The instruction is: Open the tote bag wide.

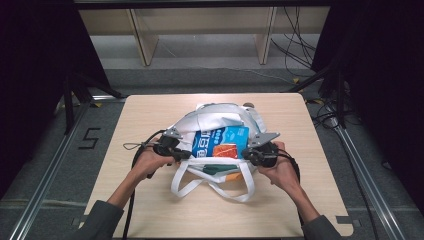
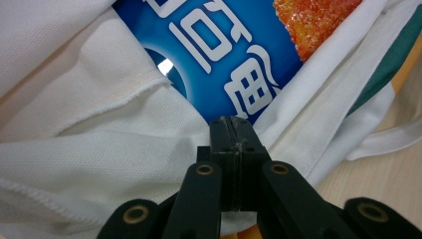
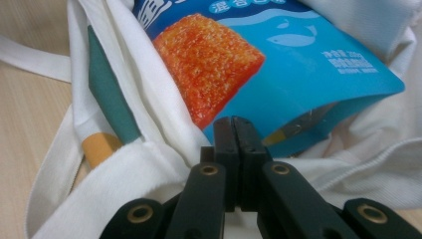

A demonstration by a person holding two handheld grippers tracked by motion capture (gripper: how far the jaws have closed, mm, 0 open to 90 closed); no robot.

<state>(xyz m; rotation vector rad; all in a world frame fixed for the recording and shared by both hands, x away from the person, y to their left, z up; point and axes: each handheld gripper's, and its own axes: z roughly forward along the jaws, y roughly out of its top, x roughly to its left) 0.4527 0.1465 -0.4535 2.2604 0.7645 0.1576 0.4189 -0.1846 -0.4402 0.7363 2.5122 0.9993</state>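
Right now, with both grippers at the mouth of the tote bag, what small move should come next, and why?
Probably pull the bag's rim apart: the left gripper and right gripper seem clamped shut on the white tote bag at either side, and the blue snack packet is only partly in.

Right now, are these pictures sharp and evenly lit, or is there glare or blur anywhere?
High view: the table is evenly lit and its surroundings are dark; the white bag looks soft. Left gripper view: a small glare spot on the blue packet; fabric weave crisp, and the left hand-held gripper slightly soft. Right gripper view: packet print sharp, near strap blurred beside the right hand-held gripper.
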